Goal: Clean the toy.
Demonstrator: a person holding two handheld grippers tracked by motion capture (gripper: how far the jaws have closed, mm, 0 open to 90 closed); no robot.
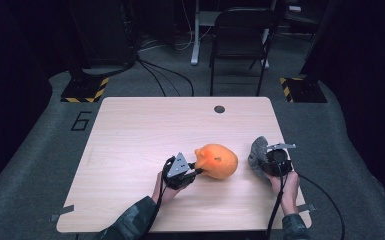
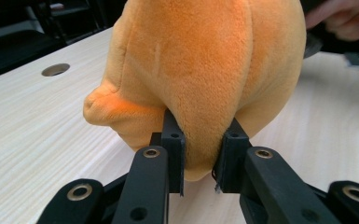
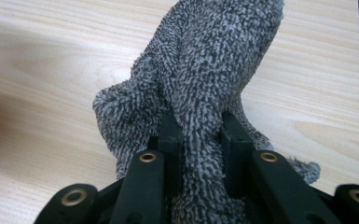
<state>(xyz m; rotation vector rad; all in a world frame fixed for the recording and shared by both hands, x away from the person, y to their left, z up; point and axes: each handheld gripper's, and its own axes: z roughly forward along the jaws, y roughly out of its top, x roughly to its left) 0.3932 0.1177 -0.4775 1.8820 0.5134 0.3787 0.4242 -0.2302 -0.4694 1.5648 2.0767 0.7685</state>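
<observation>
At a pale wooden table (image 1: 130, 130), the left gripper (image 1: 196, 171) pinches a fold of an orange plush toy (image 1: 217, 161) lying near the middle, its jaws nearly closed on the fabric, while the right gripper (image 1: 266, 161) clamps a grey fluffy cloth (image 1: 258, 150) near the table's right edge.

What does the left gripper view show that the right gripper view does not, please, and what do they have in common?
Left gripper view alone: the left gripper shut on a fold of the orange plush toy, and a round hole in the table. Right gripper view alone: the right gripper shut on a grey fuzzy cloth, with the table's edge at its right. Both: black jaws rising from the bottom, pinching something soft, over the same pale wooden table.
</observation>
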